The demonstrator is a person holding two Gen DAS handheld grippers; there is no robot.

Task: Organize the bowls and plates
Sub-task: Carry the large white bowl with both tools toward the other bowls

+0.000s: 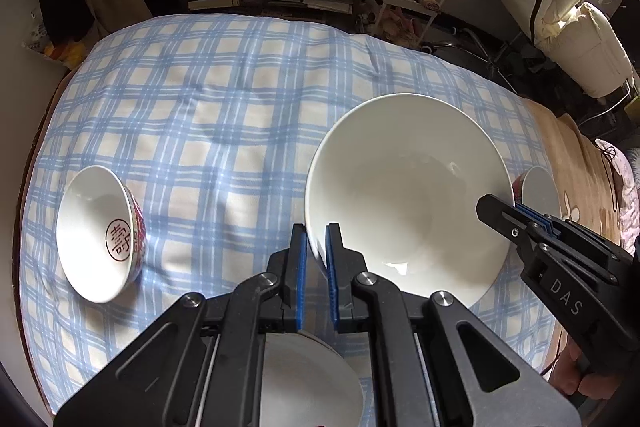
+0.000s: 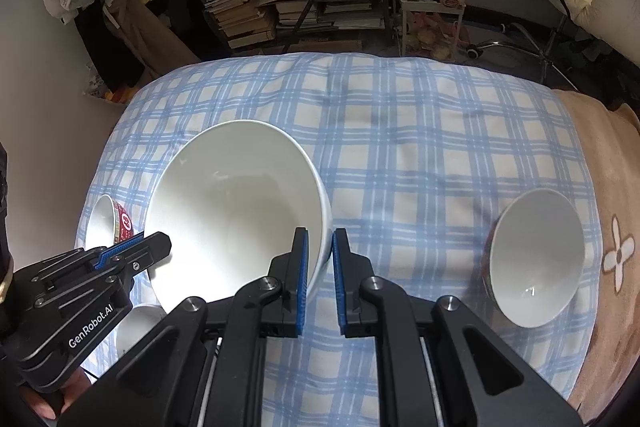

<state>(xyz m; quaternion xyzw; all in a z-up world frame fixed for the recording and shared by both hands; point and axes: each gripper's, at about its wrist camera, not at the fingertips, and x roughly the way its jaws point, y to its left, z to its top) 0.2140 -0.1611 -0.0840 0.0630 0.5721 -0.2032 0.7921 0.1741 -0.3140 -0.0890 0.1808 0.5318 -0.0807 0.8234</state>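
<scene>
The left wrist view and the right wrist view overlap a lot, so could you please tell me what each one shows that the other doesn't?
Only the left wrist view shows the red character printed inside the small patterned bowl and most of the white dish beneath the left gripper.

Only the right wrist view shows the small white bowl whole, tipped on its side, and the flower on the tan blanket.

Both show the large white bowl on the checked blue cloth, each gripper straddling its rim, including the right gripper.

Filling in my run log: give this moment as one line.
left gripper: shut on large white ceramic bowl rim | right gripper: shut on opposite rim | small red-patterned bowl: tilted on blue checked cloth
</scene>
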